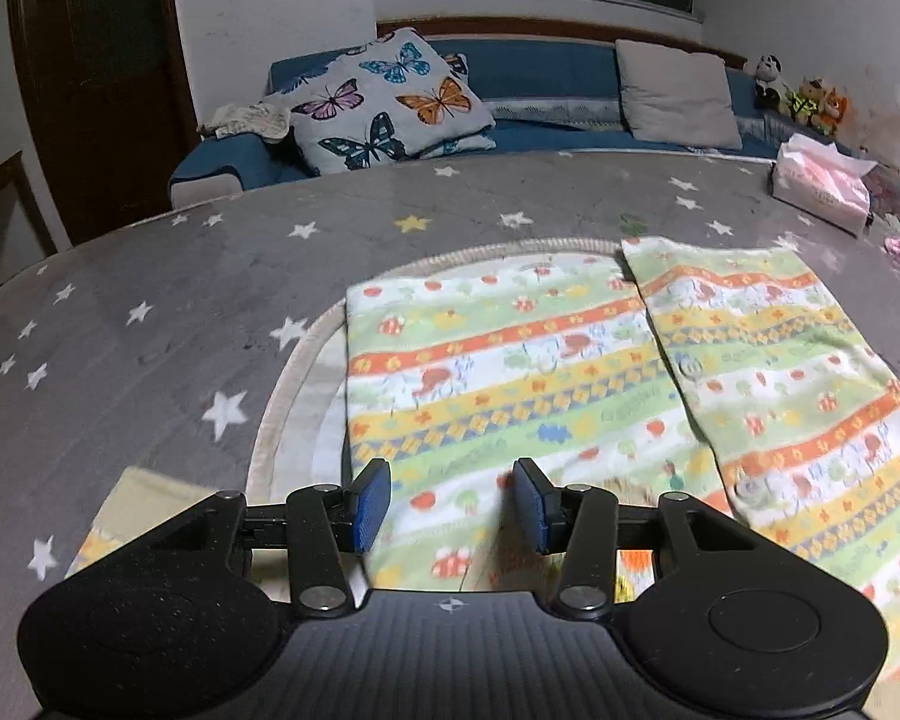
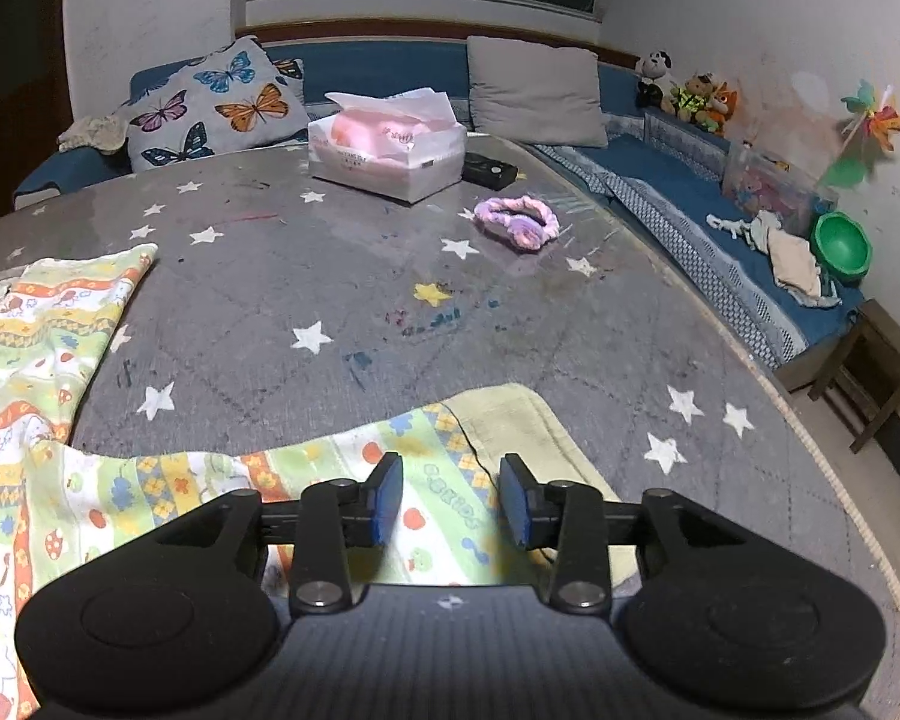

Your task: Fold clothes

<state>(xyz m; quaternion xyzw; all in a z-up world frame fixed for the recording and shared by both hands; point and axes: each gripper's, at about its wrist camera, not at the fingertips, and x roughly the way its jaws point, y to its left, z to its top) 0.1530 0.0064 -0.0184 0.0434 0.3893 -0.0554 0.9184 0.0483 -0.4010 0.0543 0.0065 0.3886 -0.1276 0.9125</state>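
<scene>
A striped children's garment (image 1: 510,372) with orange, yellow and green bands lies flat on the grey star-patterned table (image 1: 150,300). It looks like trousers, with two legs reaching away. My left gripper (image 1: 450,504) is open and empty, low over the near edge of the left leg. In the right wrist view the same garment (image 2: 48,360) lies at the left and its cuffed end (image 2: 444,468) runs under my right gripper (image 2: 450,501), which is open and empty just above it.
A tissue pack (image 2: 390,150), a dark remote (image 2: 489,171) and a purple hairband (image 2: 519,219) lie on the far side of the table. A blue sofa (image 1: 540,78) with cushions stands behind. The table's right edge (image 2: 810,420) curves close by.
</scene>
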